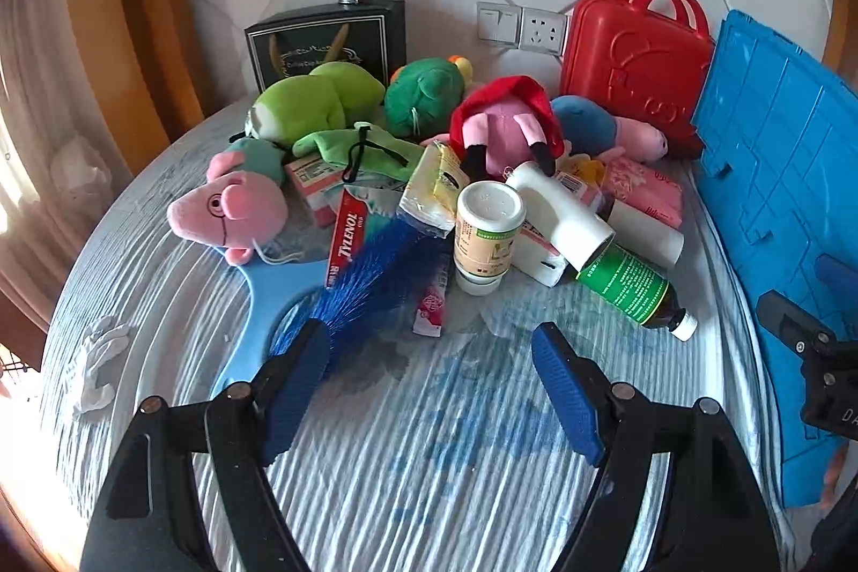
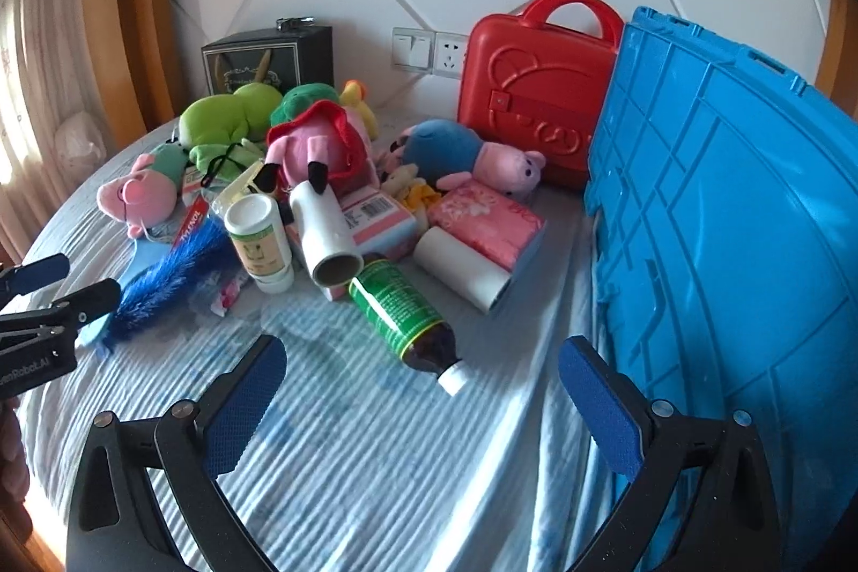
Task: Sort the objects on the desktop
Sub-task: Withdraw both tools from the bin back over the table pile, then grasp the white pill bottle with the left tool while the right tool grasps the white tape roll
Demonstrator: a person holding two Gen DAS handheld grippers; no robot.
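Left wrist view: we see our left gripper (image 1: 429, 357) spread wide with nothing between its fingers, above the striped cloth (image 1: 429, 491). Our right gripper (image 2: 423, 373) also stands parted and empty. At twelve o'clock lies the pile: blue brush (image 1: 364, 282), white pill bottle (image 1: 485, 234), brown bottle (image 1: 635, 290) at one o'clock, blue crate (image 1: 777, 197) at three.

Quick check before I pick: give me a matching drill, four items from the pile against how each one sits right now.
Items:
1. brown bottle
2. white-capped jar
3. red case
4. blue crate

States:
A. standing upright in the pile
B. upright at the wall, handle on top
C. lying on its side, white cap toward the camera
D. along the right edge of the striped cloth

Pairs: 1-C, 2-A, 3-B, 4-D
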